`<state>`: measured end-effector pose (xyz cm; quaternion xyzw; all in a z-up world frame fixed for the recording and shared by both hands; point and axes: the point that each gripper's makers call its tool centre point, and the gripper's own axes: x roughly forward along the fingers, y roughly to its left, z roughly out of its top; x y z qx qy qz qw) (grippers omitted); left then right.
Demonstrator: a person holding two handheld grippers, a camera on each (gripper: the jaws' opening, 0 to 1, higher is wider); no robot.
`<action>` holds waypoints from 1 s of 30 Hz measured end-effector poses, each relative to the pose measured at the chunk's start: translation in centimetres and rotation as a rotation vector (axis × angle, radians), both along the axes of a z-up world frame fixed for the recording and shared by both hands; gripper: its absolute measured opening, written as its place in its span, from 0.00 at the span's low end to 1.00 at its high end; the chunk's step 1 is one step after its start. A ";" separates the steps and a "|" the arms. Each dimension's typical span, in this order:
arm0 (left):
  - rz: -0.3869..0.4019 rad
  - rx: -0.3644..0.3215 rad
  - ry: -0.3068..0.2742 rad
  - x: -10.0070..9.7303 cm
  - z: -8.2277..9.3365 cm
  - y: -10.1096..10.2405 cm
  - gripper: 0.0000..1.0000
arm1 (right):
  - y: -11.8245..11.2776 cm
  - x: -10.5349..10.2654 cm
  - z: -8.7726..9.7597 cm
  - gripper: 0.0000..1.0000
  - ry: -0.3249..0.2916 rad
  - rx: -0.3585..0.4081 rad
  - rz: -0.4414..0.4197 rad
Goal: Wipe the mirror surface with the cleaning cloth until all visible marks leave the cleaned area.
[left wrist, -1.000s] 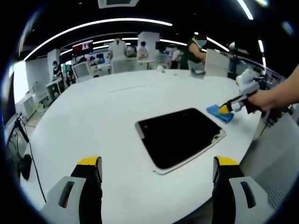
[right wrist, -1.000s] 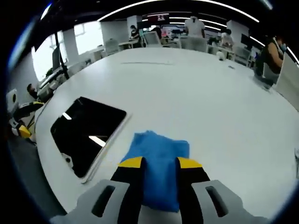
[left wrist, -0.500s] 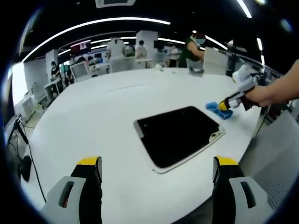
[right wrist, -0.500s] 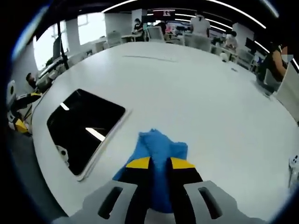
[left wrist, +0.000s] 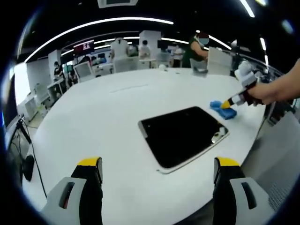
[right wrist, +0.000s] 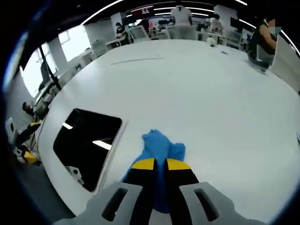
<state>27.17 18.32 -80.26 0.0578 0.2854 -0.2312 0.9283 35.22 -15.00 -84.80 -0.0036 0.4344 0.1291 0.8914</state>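
Jaws, right gripper: yellow-tipped, drawn together and clamped on the blue cleaning cloth, a thin fold of cloth pinched between them.
Jaws, left gripper: yellow-tipped, standing wide apart with nothing between them, above the near edge of the table.
Table: large, white and rounded, spreading from near to far across both views; a faint thin line lies on its far part.
Mirror: dark rectangular slab with a pale rim, lying flat on the table towards its right near edge in the left gripper view; in the right gripper view it sits left of the cloth, with two bright bars of ceiling light reflected in it. Marks on its surface are too small to make out.
Cleaning cloth: blue, bunched, resting on the table just right of the mirror's long edge, apart from it; in the left gripper view it lies beyond the mirror's far right corner.
Hand: a person's hand reaches in from the right in the left gripper view, holding the right gripper over the cloth.
Background: desks, chairs, screens and several people far off under long ceiling lights.
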 end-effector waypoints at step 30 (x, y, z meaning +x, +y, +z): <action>-0.012 0.015 -0.012 0.2 0.0 0.0 0.99 | 6.1 2.8 0.9 0.02 0.072 0.104 -0.032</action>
